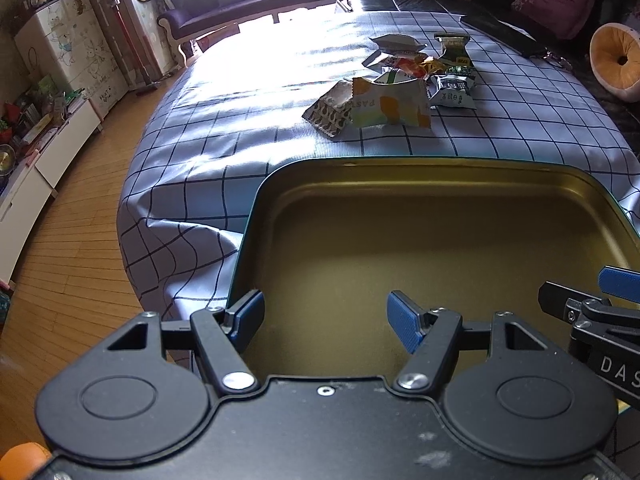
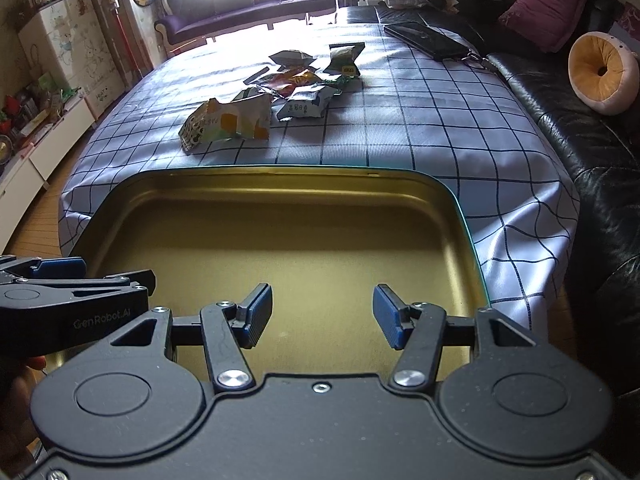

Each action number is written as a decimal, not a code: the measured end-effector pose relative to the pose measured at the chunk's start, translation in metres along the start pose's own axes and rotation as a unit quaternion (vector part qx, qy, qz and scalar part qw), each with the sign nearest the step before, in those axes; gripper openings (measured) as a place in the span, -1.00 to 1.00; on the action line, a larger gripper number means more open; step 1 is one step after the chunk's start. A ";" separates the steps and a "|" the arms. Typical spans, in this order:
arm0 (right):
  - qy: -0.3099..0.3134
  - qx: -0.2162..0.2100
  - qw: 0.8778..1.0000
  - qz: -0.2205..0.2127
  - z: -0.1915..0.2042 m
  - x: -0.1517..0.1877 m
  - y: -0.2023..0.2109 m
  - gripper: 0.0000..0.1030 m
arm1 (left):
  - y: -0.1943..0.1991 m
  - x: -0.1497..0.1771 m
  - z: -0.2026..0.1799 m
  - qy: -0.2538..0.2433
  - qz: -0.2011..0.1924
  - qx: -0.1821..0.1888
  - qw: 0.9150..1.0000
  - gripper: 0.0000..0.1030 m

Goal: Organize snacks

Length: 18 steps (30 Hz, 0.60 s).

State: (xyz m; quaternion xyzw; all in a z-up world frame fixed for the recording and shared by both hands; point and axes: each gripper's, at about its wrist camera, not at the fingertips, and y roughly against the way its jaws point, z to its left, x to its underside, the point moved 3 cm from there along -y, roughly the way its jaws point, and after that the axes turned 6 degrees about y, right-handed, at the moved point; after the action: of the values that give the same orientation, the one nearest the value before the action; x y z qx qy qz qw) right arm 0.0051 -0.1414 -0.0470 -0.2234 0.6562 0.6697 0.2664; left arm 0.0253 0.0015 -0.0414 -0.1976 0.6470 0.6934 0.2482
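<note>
An empty gold-lined tin box (image 1: 440, 176) with a teal rim sits at the near edge of the checked tablecloth; it also shows in the right wrist view (image 2: 280, 188). A pile of several snack packets (image 1: 400, 80) lies beyond it mid-table, with a white and orange packet (image 2: 232, 120) nearest. My left gripper (image 1: 325, 320) is open and empty over the box's near left part. My right gripper (image 2: 322, 316) is open and empty over the box's near right part. Each gripper shows at the edge of the other's view.
A dark phone-like slab (image 2: 432, 40) lies at the table's far right. A black leather sofa (image 2: 580, 140) with a round orange cushion (image 2: 600, 72) runs along the right. Wooden floor (image 1: 60, 260) and low cabinets are on the left.
</note>
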 end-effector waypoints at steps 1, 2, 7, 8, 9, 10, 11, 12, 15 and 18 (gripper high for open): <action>0.001 0.000 1.000 0.001 0.001 0.000 0.000 0.19 | 0.000 0.000 0.000 0.000 0.001 -0.001 1.000 0.39; 0.003 0.000 1.000 0.001 0.001 0.000 0.000 0.19 | 0.000 0.000 0.000 0.000 0.001 -0.001 1.000 0.39; 0.007 0.005 1.000 0.003 0.002 -0.001 0.000 0.19 | 0.000 0.000 0.000 0.000 0.002 -0.007 1.000 0.39; 0.007 0.007 1.000 0.004 0.002 -0.001 0.000 0.19 | 0.000 0.000 0.000 0.000 0.002 -0.008 1.000 0.39; 0.007 0.008 1.000 0.004 0.002 -0.001 0.000 0.19 | 0.000 -0.001 0.000 0.000 0.001 -0.009 1.000 0.39; 0.007 0.009 1.000 0.004 0.002 -0.001 0.000 0.19 | 0.000 -0.001 0.000 0.000 0.002 -0.010 1.000 0.39; 0.007 0.009 1.000 0.004 0.002 -0.001 0.000 0.19 | 0.000 -0.001 0.001 0.000 0.002 -0.010 1.000 0.39; 0.008 0.010 1.000 0.004 0.002 -0.001 0.000 0.19 | 0.000 -0.001 0.001 0.001 0.002 -0.010 1.000 0.39; 0.008 0.010 1.000 0.004 0.003 -0.002 0.000 0.19 | -0.001 -0.001 0.001 0.000 0.004 -0.012 1.000 0.39; 0.010 0.011 1.000 0.006 0.004 -0.001 -0.001 0.19 | -0.003 -0.001 0.001 -0.002 0.008 -0.014 1.000 0.39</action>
State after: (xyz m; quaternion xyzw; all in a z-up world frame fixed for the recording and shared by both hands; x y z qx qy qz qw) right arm 0.0067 -0.1380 -0.0467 -0.2231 0.6677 0.6615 0.2584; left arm 0.0282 0.0023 -0.0431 -0.1945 0.6383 0.7045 0.2416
